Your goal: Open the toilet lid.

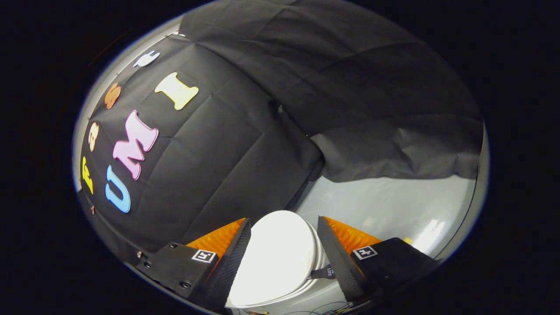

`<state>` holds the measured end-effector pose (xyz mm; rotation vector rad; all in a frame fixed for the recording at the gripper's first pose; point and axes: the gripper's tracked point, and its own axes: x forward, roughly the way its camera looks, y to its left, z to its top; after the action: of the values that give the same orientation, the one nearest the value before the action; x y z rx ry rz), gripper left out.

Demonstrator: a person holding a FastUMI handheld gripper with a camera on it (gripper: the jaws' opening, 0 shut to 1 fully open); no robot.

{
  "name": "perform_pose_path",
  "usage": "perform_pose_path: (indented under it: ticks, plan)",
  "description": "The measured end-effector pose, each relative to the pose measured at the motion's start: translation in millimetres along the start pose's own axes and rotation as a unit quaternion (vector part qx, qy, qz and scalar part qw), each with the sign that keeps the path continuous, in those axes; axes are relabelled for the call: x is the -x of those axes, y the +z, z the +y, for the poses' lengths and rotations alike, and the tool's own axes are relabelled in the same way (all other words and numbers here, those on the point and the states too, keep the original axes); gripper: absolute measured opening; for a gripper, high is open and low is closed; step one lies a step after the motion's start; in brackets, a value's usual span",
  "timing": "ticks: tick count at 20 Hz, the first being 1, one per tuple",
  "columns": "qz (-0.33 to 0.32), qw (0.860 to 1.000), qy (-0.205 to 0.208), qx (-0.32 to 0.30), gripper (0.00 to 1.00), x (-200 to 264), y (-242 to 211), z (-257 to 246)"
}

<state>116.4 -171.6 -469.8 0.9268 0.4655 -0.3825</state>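
Note:
The white toilet lid (275,258) is an oval surface lying between my two fingers and reaching a little beyond their tips. It appears to rest down on the seat, whose stacked rims show along its right edge. A small dark strap loop (323,273) hangs from that edge, close to the inner side of my right finger (337,258). My gripper (284,220) is open, its fingers spread wide on either side of the lid, and neither visibly presses on it.
The grey floor (393,205) spreads beyond the toilet to the right. A loose black cloth (372,109) hangs down over it at the back. Thin cables (323,306) lie on the floor near the toilet's base.

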Motion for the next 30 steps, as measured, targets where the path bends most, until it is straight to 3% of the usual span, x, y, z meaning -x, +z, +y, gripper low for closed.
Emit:
perform_pose_path:
  ticks: [11, 14, 19, 20, 21, 24, 25, 30]
  plan:
    - [0.071, 0.993, -0.038, -0.090, 0.96, -29.2, -74.1, -86.4]
    - [0.103, 0.989, -0.034, -0.102, 0.96, -38.4, -96.6, -83.8]
    - [0.151, 0.973, -0.041, -0.171, 0.92, -41.6, -126.3, -104.7]
    - [0.157, 0.970, -0.038, -0.181, 0.93, -41.2, -130.1, -103.0]
    - [0.162, 0.969, -0.037, -0.185, 0.85, -43.2, -132.5, -103.3]
    - [0.176, 0.965, -0.015, -0.196, 0.85, -47.6, -146.2, -95.7]
    - [0.179, 0.962, -0.010, -0.204, 0.73, -49.4, -147.7, -95.2]
    - [0.160, 0.960, 0.014, -0.231, 0.27, -53.3, -147.9, -95.4]
